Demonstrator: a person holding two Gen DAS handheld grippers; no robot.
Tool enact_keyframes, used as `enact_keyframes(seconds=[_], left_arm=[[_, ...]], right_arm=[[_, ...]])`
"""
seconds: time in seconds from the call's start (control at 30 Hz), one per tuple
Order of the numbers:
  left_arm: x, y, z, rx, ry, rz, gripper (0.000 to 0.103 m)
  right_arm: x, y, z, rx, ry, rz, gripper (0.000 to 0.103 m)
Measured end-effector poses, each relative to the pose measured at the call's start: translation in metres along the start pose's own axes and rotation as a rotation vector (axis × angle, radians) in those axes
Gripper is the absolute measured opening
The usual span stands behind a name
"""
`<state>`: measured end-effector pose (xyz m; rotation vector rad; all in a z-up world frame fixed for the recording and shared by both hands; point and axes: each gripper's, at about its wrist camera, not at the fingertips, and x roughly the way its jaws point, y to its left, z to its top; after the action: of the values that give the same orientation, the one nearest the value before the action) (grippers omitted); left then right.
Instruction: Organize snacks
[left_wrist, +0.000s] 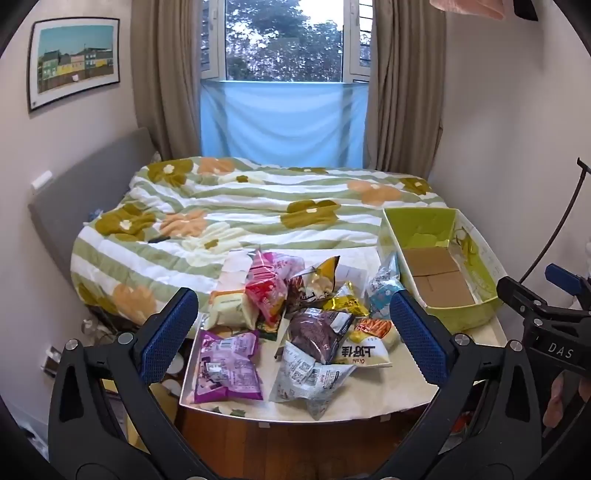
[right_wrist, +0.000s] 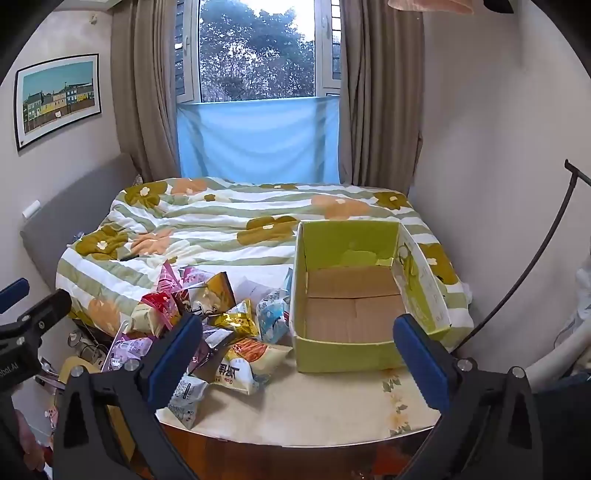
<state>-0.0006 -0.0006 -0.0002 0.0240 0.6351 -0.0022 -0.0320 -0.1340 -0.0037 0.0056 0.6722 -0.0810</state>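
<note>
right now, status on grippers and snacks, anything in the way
Left gripper open, empty. Right gripper open, empty. Snack packets piled on table, green box empty beside them. Nothing in the way.

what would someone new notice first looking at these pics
A jumbled heap of bright snack packets covers the left of the small table at the foot of the flowered bed. Right of it stands an empty green cardboard box. Both grippers, left and right, hang wide open, holding nothing.
</note>
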Motion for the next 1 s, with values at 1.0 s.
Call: enact_keyframes(seconds=[1.0], left_arm=[[-0.012, -0.006, -0.008, -0.014, -0.026, -0.005, 0.102]], right_arm=[[-0.015, -0.001, -0.006, -0.001, -0.017, -0.013, 0.103]])
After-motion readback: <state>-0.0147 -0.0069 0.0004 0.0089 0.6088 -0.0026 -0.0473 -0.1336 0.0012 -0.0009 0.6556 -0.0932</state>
